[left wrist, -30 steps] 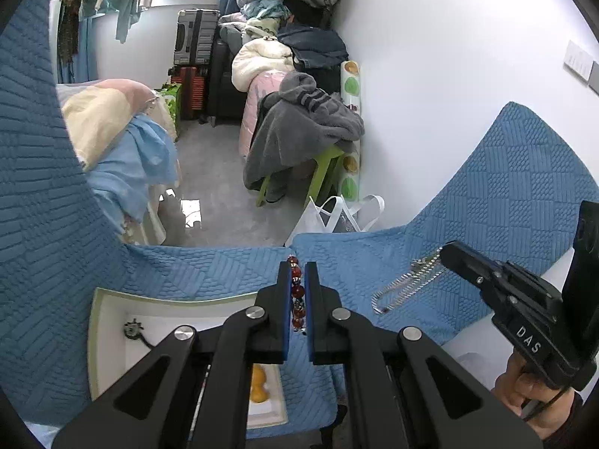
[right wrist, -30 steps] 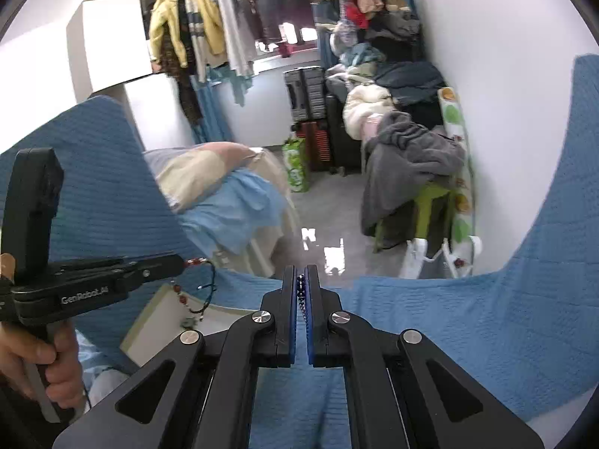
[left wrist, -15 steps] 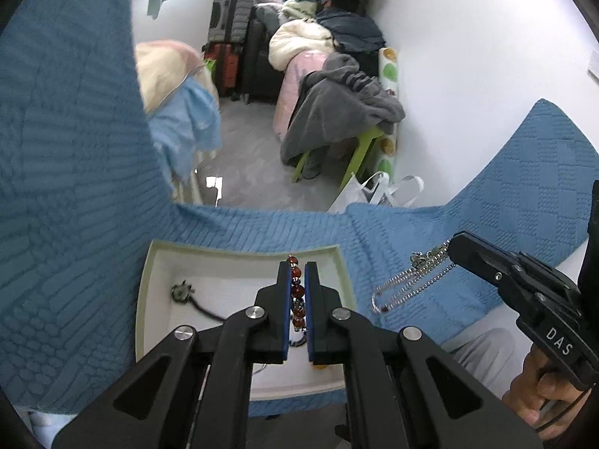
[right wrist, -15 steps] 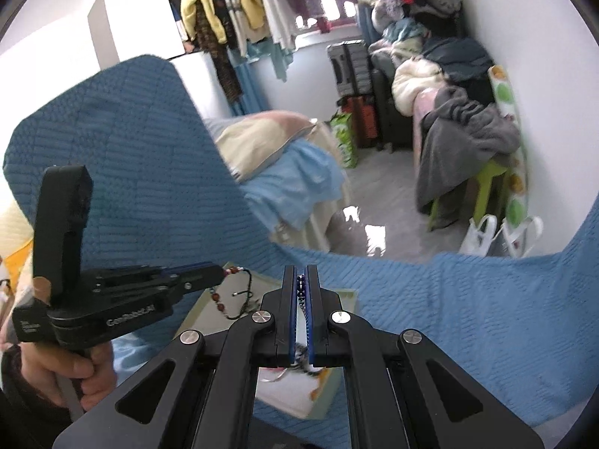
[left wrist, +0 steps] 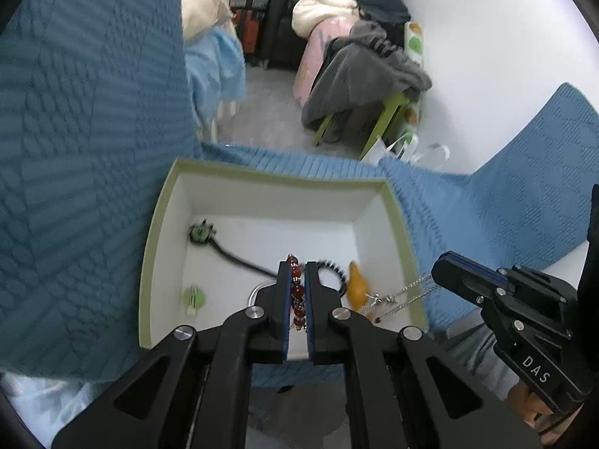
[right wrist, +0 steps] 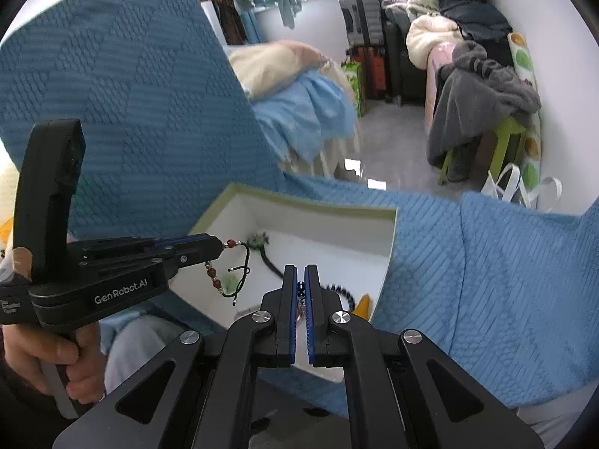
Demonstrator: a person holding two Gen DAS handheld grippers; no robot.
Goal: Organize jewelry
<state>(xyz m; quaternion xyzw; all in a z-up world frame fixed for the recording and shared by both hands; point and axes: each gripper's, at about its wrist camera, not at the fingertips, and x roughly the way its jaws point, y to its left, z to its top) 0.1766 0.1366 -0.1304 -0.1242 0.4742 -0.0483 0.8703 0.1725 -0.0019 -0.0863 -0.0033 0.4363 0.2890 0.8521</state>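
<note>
My left gripper (left wrist: pixel 297 269) is shut on a red bead bracelet (left wrist: pixel 295 292) and holds it over the open white box with a green rim (left wrist: pixel 277 177). From the right wrist view the bracelet (right wrist: pixel 215 280) hangs from the left gripper (right wrist: pixel 221 242) with its black cord dangling. My right gripper (right wrist: pixel 300 273) is shut on a silver chain necklace (left wrist: pixel 404 295), which hangs over the box's right rim (right wrist: pixel 391 243). In the box lie a green pendant on a black cord (left wrist: pixel 200 234), a green piece (left wrist: pixel 194 296), a dark bead bracelet (left wrist: pixel 335 267) and a yellow piece (left wrist: pixel 357 284).
The box sits on a blue quilted cover (left wrist: pixel 468 217). Beyond its edge are a grey floor, a chair heaped with clothes (left wrist: pixel 359 71), suitcases (right wrist: pixel 365 48) and a bed with blue bedding (right wrist: pixel 307 112). A white wall is at the right.
Both grippers have moved down and forward over the box, which now fills the middle of each view. Each still holds its piece.
</note>
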